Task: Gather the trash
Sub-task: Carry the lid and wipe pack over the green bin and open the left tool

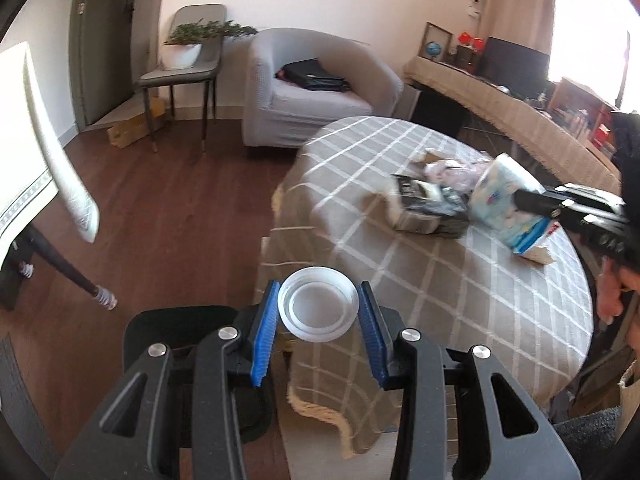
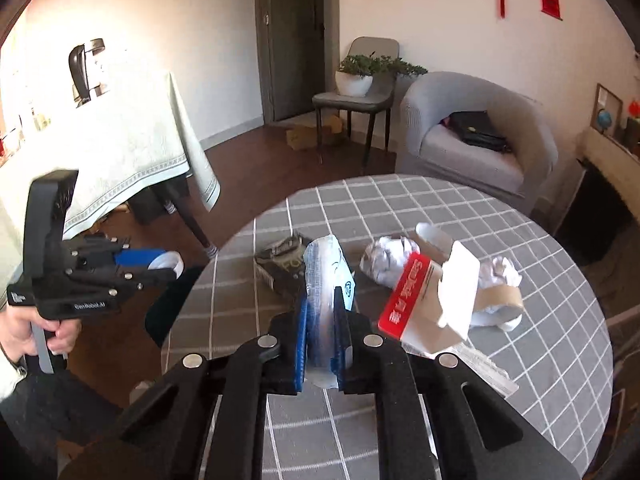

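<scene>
My left gripper [image 1: 318, 306] is shut on a white plastic lid [image 1: 318, 305], held over the near-left edge of the round checked table [image 1: 420, 280]; it also shows in the right wrist view [image 2: 160, 266] with the lid [image 2: 170, 263]. My right gripper [image 2: 322, 312] is shut on a blue-and-white plastic wrapper [image 2: 326, 276], lifted above the table; it also shows in the left wrist view [image 1: 502, 200]. On the table lie a dark crumpled packet [image 2: 280, 266], crumpled white paper [image 2: 386, 260], a torn red-and-white carton [image 2: 428, 300] and a cardboard tape roll [image 2: 498, 300].
A black bin [image 1: 188, 328] stands on the wooden floor below my left gripper, beside the table. A grey armchair [image 2: 476, 140], a chair with a potted plant [image 2: 356, 92] and a second cloth-covered table [image 2: 120, 148] stand farther off.
</scene>
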Motion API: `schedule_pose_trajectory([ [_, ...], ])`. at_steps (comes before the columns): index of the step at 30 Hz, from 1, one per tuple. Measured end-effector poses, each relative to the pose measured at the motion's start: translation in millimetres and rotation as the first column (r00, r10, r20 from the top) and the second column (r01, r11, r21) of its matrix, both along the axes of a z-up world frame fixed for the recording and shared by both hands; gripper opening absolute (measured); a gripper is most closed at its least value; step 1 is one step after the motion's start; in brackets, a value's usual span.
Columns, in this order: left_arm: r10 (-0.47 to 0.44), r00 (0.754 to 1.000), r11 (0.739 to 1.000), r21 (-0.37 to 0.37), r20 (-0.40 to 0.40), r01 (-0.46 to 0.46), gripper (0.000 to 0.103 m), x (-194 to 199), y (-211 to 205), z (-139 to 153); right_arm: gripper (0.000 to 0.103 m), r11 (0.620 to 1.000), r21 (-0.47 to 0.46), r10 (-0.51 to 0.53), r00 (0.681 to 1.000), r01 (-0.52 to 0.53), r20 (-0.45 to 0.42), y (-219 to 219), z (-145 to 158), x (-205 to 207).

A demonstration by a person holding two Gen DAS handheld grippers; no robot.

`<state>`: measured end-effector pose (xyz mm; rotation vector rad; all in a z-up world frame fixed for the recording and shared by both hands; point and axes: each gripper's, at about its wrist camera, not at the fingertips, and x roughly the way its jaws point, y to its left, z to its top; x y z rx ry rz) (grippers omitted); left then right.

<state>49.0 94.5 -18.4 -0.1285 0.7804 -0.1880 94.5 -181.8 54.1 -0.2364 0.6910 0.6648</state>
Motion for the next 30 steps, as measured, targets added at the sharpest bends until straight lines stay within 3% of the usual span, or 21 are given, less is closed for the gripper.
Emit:
schedule_pose_trajectory([
  [3,0.035,0.999,0.999,0.007,-0.023,-0.035,0.042,1,15,-8,0.011,0.999,-0.028,-0.031,0.999,0.032,0.038,9,12,-2],
  [11,0.121,0.987,0.993,0.023,-0.103,-0.119,0.042,0,62,-37,0.011,0.993,0.104,0.051,0.999,-0.050,-0.004,44,25,-3],
  [21,0.184,0.962,0.983,0.036,-0.201,-0.181,0.042,-4,104,-74,0.011,0.981,0.136,0.152,0.984,-0.138,-0.098,129,10,-16],
  [30,0.190,0.940,0.981,0.029,-0.284,-0.189,0.042,-4,122,-109,0.011,0.981,0.116,0.173,0.968,-0.154,-0.179,183,-17,-20],
])
